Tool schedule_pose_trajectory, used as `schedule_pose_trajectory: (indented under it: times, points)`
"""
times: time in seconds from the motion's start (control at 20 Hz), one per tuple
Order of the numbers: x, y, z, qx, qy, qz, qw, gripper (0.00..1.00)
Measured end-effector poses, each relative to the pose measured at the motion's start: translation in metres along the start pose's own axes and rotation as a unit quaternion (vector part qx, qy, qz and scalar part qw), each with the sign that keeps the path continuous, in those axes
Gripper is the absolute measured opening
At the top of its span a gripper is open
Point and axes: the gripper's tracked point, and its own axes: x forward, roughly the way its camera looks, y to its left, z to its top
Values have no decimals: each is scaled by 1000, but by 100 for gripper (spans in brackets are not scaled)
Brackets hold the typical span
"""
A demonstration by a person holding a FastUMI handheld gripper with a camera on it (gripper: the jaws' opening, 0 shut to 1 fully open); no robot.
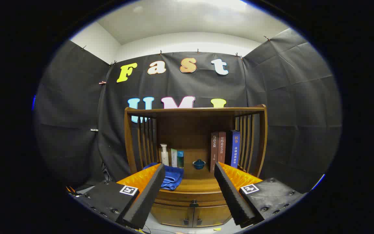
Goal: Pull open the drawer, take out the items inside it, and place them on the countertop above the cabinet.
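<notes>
While the drawer is seen fully closed beneath the countertop of the cabinet, the gripper is held well short of it with both fingers spread wide and nothing between them. The drawer knob is noted at the drawer's centre, between and below the fingertips; the contents cannot be seen. A blue cloth is found on the countertop to the knob's upper left, with bottles behind it, a small lidded pot above the knob, and books to the upper right. It is judged that a wide or off-centre approach could miss the small knob, and that items set down later could be crowded by the cloth. Spine lettering is present on the books but is too small to be read reliably.
</notes>
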Motion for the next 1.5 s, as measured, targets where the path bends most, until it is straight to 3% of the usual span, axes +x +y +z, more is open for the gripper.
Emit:
schedule_pose_trajectory:
  times: [1.05,1.5]
  points:
    - [2,-4,5,3,-1,-7,1000,99]
    - [17,-9,-26,4,16,-11,1000,99]
